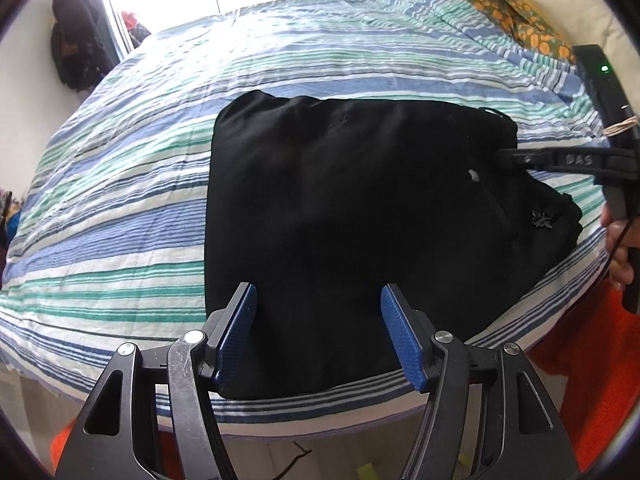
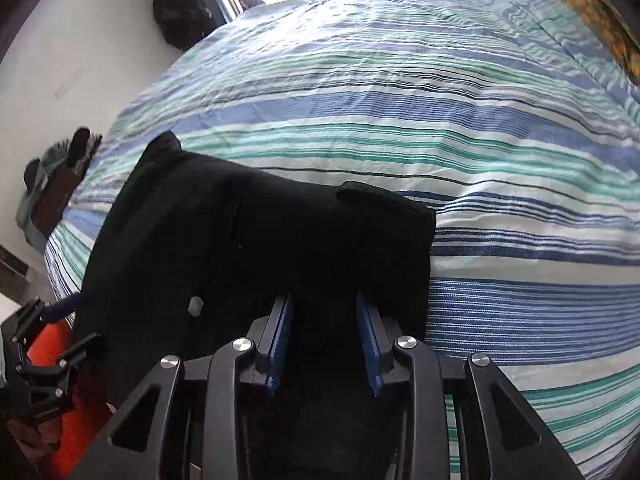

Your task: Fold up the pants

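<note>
Black pants [image 1: 340, 200] lie folded into a rough rectangle on the striped bedsheet [image 1: 140, 200], close to the bed's near edge. My left gripper [image 1: 319, 288] hangs open just over their near edge, blue pads wide apart and nothing pinched. At the right, my right gripper [image 1: 508, 158] reaches in over the waistband end, held by a person's hand [image 1: 618, 248]. In the right wrist view the right gripper [image 2: 323, 297] stands over the pants [image 2: 260, 240] with its pads parted and dark cloth below the gap. The left gripper [image 2: 68, 320] shows at the lower left.
A patterned orange blanket [image 1: 500, 4] and a cream headboard [image 1: 580, 12] lie at the far right. Dark clothes [image 1: 76, 40] hang on the left wall beside a bright window. Orange cloth [image 1: 592, 360] lies on the floor past the bed's front edge [image 1: 320, 420].
</note>
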Action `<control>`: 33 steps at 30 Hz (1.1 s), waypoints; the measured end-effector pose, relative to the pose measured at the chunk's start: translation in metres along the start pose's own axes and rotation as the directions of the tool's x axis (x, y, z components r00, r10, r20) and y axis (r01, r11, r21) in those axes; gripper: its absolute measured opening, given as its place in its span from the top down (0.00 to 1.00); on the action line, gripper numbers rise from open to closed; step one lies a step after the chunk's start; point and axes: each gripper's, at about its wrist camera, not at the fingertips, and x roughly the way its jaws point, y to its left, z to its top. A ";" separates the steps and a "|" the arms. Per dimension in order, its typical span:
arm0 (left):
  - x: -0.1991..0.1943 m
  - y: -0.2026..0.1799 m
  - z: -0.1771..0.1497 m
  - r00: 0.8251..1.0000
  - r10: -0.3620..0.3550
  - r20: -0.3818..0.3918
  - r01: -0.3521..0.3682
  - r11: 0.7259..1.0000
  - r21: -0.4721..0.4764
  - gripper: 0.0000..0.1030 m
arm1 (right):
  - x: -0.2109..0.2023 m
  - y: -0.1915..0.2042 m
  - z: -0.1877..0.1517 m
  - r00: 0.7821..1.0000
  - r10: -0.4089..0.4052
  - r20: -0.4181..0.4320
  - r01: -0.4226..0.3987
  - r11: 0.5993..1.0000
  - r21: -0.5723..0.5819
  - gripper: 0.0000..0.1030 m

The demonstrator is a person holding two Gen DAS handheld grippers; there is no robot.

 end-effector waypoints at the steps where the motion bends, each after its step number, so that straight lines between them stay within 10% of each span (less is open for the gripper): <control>1: -0.002 0.002 0.000 1.000 -0.008 0.004 0.008 1.000 -0.013 0.35 | -0.010 0.002 0.001 1.000 -0.004 0.006 0.004 1.000 0.012 0.70; 7: -0.003 0.007 0.001 0.999 -0.041 0.020 0.042 0.998 -0.056 0.29 | -0.076 0.036 -0.043 0.995 0.006 0.100 0.008 0.989 -0.145 0.68; 12: 0.014 -0.007 -0.008 1.000 0.003 -0.014 -0.003 1.000 0.003 0.25 | -0.052 0.038 -0.087 0.997 -0.064 0.044 0.070 0.985 -0.159 0.67; 33: 0.019 -0.019 -0.011 0.999 0.036 -0.013 -0.036 0.999 0.006 0.18 | -0.037 0.032 -0.097 0.990 -0.092 0.103 0.105 0.986 -0.131 0.67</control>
